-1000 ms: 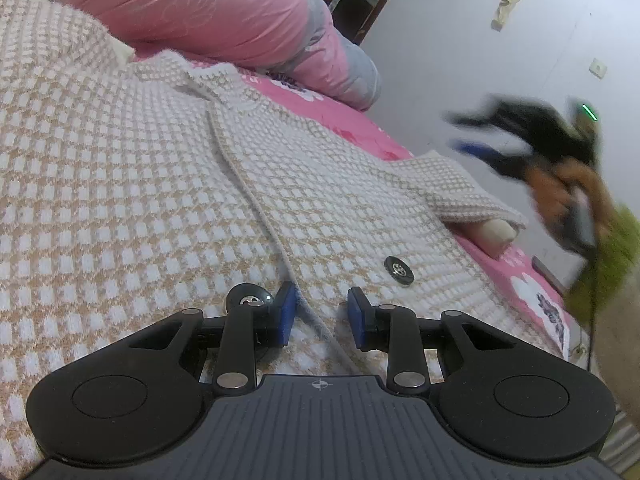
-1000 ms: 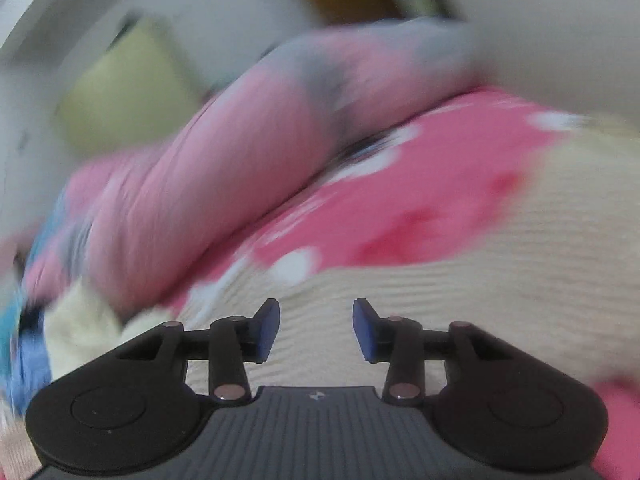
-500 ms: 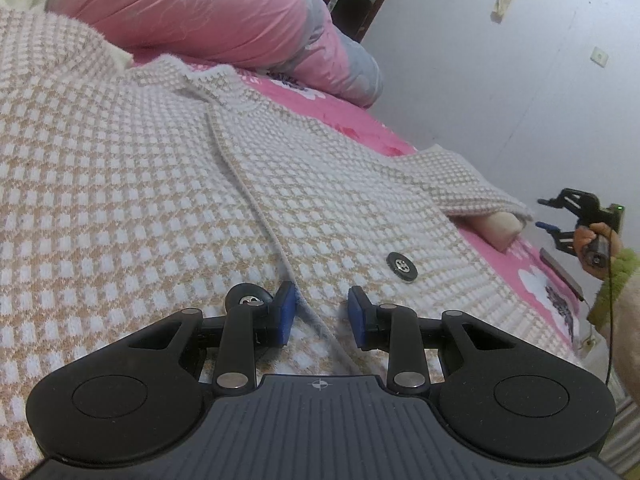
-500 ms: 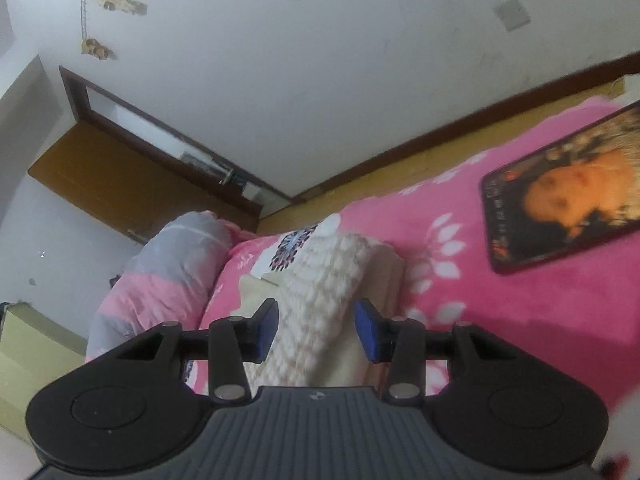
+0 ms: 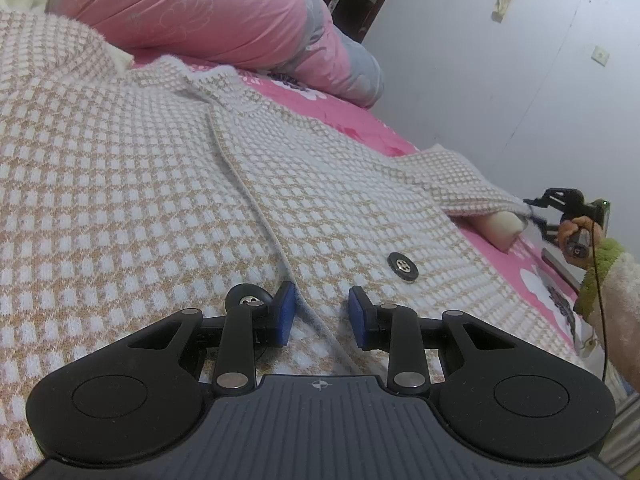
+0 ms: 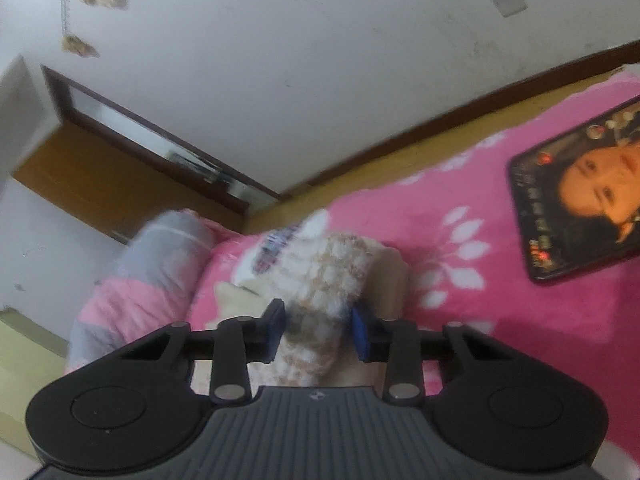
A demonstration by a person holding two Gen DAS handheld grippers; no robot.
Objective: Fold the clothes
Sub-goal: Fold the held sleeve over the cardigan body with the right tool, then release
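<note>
A beige-and-white checked cardigan (image 5: 160, 200) lies spread on the pink bed, a black button (image 5: 403, 266) near its front edge. My left gripper (image 5: 320, 316) rests on it, blue pads apart, with the front edge running between them. The right sleeve (image 5: 460, 180) stretches out to the right with a cream inner cuff (image 5: 500, 226) showing. My right gripper (image 5: 534, 210) is at that sleeve's end. In the right wrist view the sleeve (image 6: 324, 276) sits between the pads of the right gripper (image 6: 316, 330), whose jaws are closing and touch the fabric on both sides.
A rolled pink and grey quilt (image 5: 208, 8) lies along the bed's far side. A phone (image 6: 580, 200) with a lit screen lies on the pink flowered blanket (image 6: 460, 300), right of the sleeve. A hand in a green-cuffed sleeve (image 5: 600, 264) holds the right gripper. A white wall stands close behind.
The right gripper swung down from over the bed to the sleeve end, and its jaws narrowed onto the cuff. The left gripper and the cardigan stayed put.
</note>
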